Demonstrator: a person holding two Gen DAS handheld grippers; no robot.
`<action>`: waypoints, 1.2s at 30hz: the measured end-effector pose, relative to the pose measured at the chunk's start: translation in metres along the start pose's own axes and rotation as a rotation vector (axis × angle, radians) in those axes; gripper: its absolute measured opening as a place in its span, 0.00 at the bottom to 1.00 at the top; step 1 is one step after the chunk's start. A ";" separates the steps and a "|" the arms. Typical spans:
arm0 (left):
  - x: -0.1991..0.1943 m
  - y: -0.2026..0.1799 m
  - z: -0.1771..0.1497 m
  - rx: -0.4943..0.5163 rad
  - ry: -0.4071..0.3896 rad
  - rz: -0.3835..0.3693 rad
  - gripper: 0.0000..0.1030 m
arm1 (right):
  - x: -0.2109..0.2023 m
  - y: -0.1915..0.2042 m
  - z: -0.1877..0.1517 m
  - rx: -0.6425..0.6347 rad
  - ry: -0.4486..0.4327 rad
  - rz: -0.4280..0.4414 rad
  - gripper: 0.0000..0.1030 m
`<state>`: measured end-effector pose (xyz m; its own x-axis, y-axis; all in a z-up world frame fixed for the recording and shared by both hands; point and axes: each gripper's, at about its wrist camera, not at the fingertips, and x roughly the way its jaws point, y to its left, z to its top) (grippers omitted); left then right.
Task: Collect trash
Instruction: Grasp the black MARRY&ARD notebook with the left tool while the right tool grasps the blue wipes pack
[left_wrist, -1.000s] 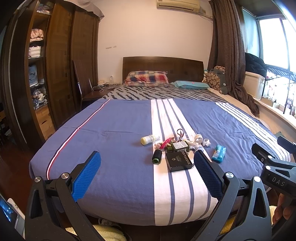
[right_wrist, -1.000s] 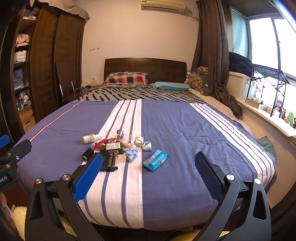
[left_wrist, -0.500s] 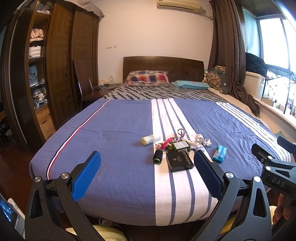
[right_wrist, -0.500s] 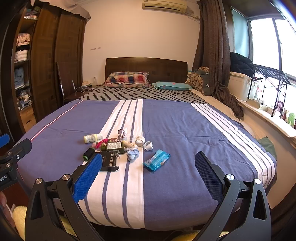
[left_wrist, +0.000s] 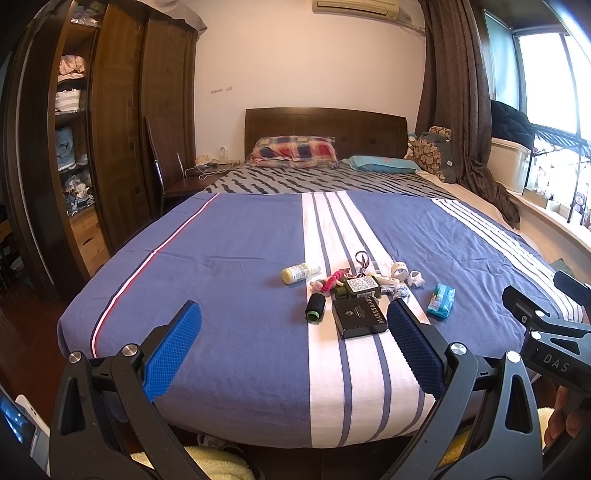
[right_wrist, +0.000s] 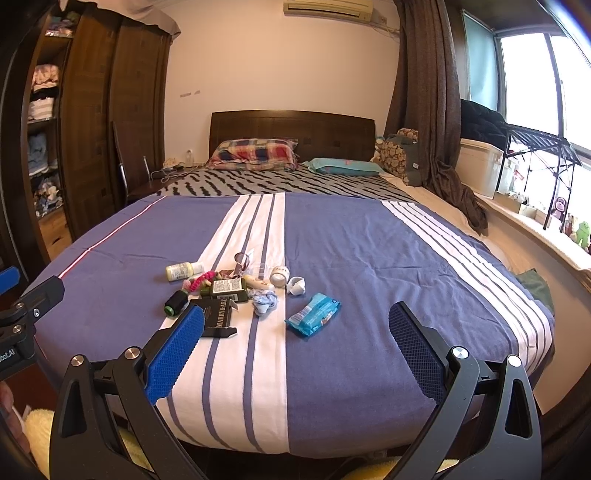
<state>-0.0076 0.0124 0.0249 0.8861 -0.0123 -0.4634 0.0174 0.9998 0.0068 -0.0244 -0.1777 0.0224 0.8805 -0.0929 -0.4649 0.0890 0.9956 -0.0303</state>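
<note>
Both hand-held grippers spread, empty; blue wipes pack (right_wrist: 313, 314) at 12 o'clock of right hand-held gripper (right_wrist: 297, 341): light, soft, crinkly; likely best pinched across narrow middle

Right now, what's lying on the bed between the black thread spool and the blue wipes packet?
In the right wrist view, the black box and a crumpled blue-white scrap lie between the black thread spool and the blue wipes packet.

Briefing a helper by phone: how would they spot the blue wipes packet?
Find the bed, then the clutter near its foot end. The blue wipes packet lies flat on the blue stretch, apart at the pile's window side: the only soft, crinkly light-blue pack.
</note>
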 end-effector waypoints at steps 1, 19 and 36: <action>0.002 0.001 -0.001 0.000 0.004 0.001 0.92 | 0.001 0.000 -0.001 0.001 0.002 0.001 0.97; 0.054 0.005 -0.021 0.021 0.098 0.003 0.92 | 0.045 -0.014 -0.022 0.030 0.099 -0.001 0.97; 0.147 -0.036 -0.065 0.063 0.293 -0.132 0.90 | 0.163 -0.029 -0.037 0.145 0.248 0.022 0.70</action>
<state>0.0919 -0.0243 -0.1014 0.7035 -0.1279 -0.6991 0.1597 0.9870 -0.0198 0.0991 -0.2216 -0.0850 0.7437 -0.0466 -0.6668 0.1521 0.9832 0.1009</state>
